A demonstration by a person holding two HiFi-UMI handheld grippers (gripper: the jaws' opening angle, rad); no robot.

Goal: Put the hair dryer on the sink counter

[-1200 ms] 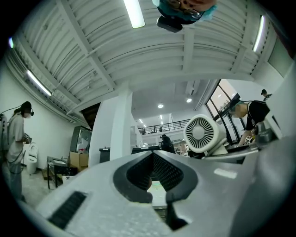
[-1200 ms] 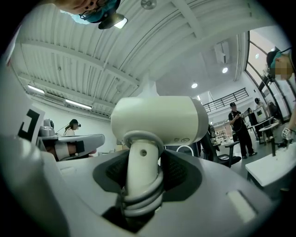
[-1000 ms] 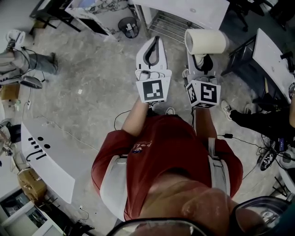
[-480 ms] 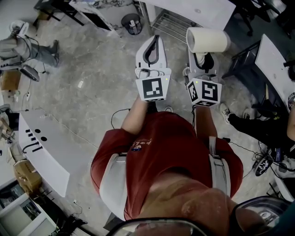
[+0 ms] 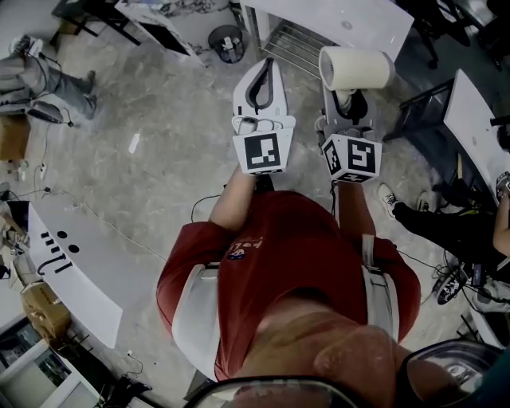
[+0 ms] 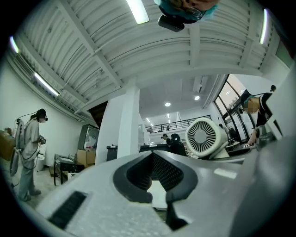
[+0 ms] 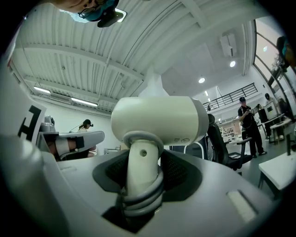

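A cream hair dryer [image 5: 355, 68] with its cord wound round the handle stands up out of my right gripper [image 5: 348, 100], which is shut on the handle. In the right gripper view the dryer's body [image 7: 159, 118] sits just above the jaws and the handle [image 7: 141, 169] is clamped between the dark pads. My left gripper [image 5: 267, 64] is held beside it on the left, its jaws meeting at the tips with nothing between them. The left gripper view shows the dryer's round grille [image 6: 203, 136] off to the right. Both grippers are raised above the floor in front of the person's chest.
A white counter top [image 5: 335, 16] lies ahead, with a wire rack [image 5: 295, 44] under it and a black bin [image 5: 229, 41] to its left. There is a white desk [image 5: 72, 271] on the left and a white table [image 5: 478, 111] on the right. Someone's legs [image 5: 446, 211] reach in from the right, and a bystander [image 5: 40, 72] stands far left.
The floor and furniture have shifted slightly under the head view. Both grippers keep their places and the dryer stays in the right one.
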